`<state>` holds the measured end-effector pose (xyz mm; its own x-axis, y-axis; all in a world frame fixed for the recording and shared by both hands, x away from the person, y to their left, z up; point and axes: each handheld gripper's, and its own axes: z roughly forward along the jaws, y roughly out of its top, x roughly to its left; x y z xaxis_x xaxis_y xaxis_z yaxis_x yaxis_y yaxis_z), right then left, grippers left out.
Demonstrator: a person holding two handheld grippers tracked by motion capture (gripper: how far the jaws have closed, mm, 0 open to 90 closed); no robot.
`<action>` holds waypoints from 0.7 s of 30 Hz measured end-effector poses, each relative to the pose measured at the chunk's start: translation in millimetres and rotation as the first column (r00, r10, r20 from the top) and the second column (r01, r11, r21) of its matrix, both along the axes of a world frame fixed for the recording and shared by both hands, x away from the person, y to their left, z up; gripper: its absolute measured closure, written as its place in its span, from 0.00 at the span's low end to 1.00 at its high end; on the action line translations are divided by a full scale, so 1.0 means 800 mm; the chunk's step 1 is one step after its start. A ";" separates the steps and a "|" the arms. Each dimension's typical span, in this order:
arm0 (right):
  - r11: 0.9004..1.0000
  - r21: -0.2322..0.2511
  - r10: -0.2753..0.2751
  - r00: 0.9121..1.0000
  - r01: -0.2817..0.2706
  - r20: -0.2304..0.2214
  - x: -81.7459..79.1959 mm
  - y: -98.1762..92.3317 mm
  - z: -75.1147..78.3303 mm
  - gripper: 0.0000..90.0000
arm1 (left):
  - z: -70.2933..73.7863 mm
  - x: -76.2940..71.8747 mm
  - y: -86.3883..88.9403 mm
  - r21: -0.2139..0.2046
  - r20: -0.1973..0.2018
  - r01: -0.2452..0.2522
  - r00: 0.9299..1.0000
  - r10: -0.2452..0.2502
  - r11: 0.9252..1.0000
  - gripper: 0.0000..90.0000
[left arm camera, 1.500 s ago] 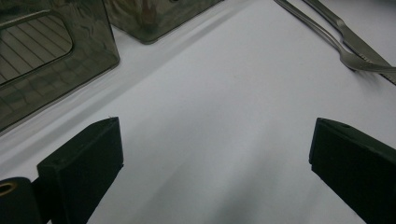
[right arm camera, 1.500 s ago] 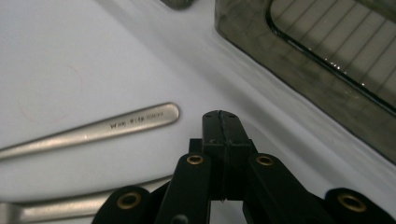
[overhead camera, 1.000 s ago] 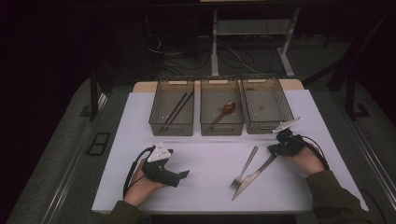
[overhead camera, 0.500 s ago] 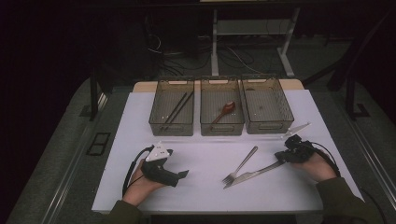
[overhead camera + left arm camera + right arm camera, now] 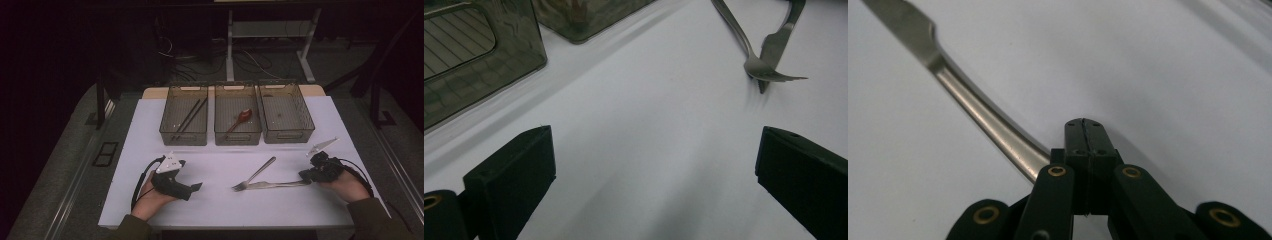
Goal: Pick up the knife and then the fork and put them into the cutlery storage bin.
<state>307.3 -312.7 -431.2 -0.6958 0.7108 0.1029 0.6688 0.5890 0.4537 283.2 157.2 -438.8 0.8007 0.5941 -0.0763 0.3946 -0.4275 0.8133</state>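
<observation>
The jaws of the right gripper (image 5: 306, 175) are sitting closed at the handle end of the knife (image 5: 277, 184), which is lying across the fork (image 5: 255, 175) on the white table (image 5: 225, 210).

In the left gripper view, the left gripper (image 5: 654, 150) is resting wide open and empty.

In the right gripper view, the handle is running in beside the shut pads; I cannot tell if it is pinched. The steel is looking stiff, light and slippery, so the narrow handle is the best hold.

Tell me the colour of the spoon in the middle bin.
The spoon is reddish-brown; the high view shows it best.
</observation>
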 end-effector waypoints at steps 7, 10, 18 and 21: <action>0.999 0.000 0.032 0.999 -0.032 -0.018 -0.012 -0.002 0.001 0.99 | 0.000 0.000 0.000 0.001 0.000 -0.001 1.000 0.001 1.000 0.02; 0.999 0.000 0.045 0.999 -0.045 -0.027 -0.016 -0.002 0.001 0.99 | 0.000 0.000 0.000 0.000 -0.001 0.000 1.000 0.000 1.000 0.02; 0.994 0.005 0.106 0.994 -0.106 -0.025 -0.015 -0.002 0.011 0.89 | 0.000 0.000 0.000 -0.001 -0.002 0.001 1.000 -0.001 1.000 0.02; 0.988 0.012 0.154 0.988 -0.154 -0.017 -0.014 0.005 0.024 0.83 | 0.001 0.000 0.001 -0.008 -0.005 0.004 1.000 -0.004 1.000 0.02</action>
